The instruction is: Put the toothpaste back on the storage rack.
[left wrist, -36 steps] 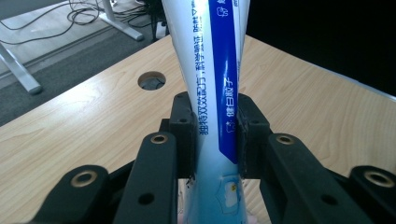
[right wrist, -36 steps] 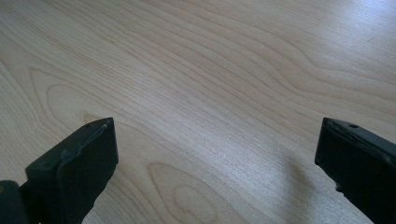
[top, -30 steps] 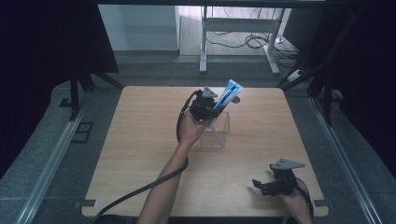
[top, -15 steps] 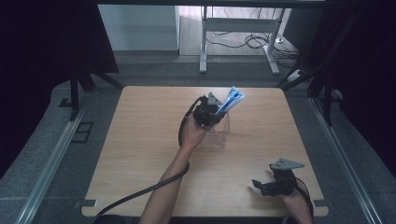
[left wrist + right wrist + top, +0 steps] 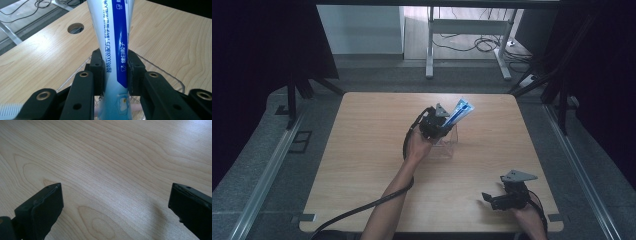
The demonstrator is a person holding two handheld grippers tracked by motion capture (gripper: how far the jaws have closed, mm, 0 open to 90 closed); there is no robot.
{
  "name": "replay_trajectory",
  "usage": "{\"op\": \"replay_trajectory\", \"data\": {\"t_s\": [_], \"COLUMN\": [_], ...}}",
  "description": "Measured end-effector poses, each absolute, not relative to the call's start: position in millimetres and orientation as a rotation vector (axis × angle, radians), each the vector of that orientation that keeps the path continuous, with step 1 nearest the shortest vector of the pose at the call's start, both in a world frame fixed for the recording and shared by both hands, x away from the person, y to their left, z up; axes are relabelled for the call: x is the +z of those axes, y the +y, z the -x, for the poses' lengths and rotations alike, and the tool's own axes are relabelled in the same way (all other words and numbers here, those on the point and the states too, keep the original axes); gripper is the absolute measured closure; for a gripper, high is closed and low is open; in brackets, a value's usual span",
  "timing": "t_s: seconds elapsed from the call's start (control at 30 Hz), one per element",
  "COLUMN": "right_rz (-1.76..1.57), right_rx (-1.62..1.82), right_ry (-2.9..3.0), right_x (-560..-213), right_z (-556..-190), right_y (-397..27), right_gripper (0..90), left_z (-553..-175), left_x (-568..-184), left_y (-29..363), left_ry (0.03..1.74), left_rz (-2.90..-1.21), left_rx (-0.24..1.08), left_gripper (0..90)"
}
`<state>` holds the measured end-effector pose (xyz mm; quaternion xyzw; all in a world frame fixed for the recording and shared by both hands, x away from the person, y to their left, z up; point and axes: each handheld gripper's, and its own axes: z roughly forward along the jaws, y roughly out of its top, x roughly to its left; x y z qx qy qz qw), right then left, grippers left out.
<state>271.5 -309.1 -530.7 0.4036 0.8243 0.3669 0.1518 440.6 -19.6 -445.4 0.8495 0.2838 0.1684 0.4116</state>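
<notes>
Left gripper: clamped on white-and-blue plastic toothpaste tube, held over clear plastic box.
Tube axis: tilted, upper end up-right, lower end towards the box.
Right gripper: jaws apart, nothing held, well apart on wooden table.

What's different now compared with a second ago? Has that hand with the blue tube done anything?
Only a little. The left gripper has shifted slightly toward the near side of the table, carrying the blue-and-white tube over the clear box. Its jaws stay clamped on the tube; nothing was let go. The right gripper has stayed put near the table's front edge, jaws open and empty.
</notes>
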Motion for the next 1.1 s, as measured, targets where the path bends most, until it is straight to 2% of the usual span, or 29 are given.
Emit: {"op": "replay_trajectory", "data": {"t_s": [1.1], "right_rz": [-1.155], "right_rx": [1.03], "right_ry": [2.38], "right_x": [-532.5], "right_z": [-271.6], "right_y": [-307.5], "right_gripper": [0.0], "left_z": [-429.4], "left_x": [-452.8], "left_y": [-15.6], "left_ry": [0.688], "left_rz": [-2.259], "left_rx": [0.405], "left_gripper": [68.6]}}
